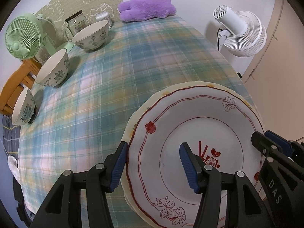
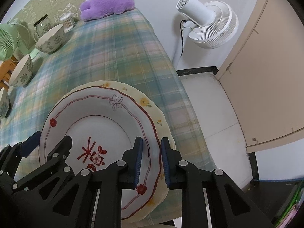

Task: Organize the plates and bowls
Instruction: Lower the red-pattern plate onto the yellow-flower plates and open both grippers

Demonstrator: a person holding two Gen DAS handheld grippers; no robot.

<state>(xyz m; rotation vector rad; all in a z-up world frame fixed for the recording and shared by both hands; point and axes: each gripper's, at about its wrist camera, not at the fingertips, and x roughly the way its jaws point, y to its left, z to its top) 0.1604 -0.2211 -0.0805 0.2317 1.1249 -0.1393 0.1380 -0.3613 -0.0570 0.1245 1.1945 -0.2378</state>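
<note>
A white plate with red trim [image 1: 190, 125] [image 2: 106, 114] lies on a cream plate with yellow flowers [image 1: 210, 85] [image 2: 161, 117] at the near right of the plaid table. My left gripper [image 1: 152, 167] is open, its fingers astride the red-trimmed plate's left rim. My right gripper [image 2: 151, 163] straddles the right rim of both plates with a narrow gap; the pads look just off the rim. It also shows in the left wrist view [image 1: 269, 144]. Three floral bowls stand along the left edge: the far one [image 1: 91, 35] [image 2: 50, 38], the middle one [image 1: 53, 68] [image 2: 20, 72] and the near one [image 1: 23, 106] [image 2: 3, 104].
A green fan [image 1: 20, 38], a glass jar [image 1: 76, 23] and a small container [image 1: 104, 18] stand at the far left. A purple plush [image 1: 146, 6] lies at the far end. A white fan [image 2: 207, 22] stands on the floor right of the table's edge [image 2: 180, 87].
</note>
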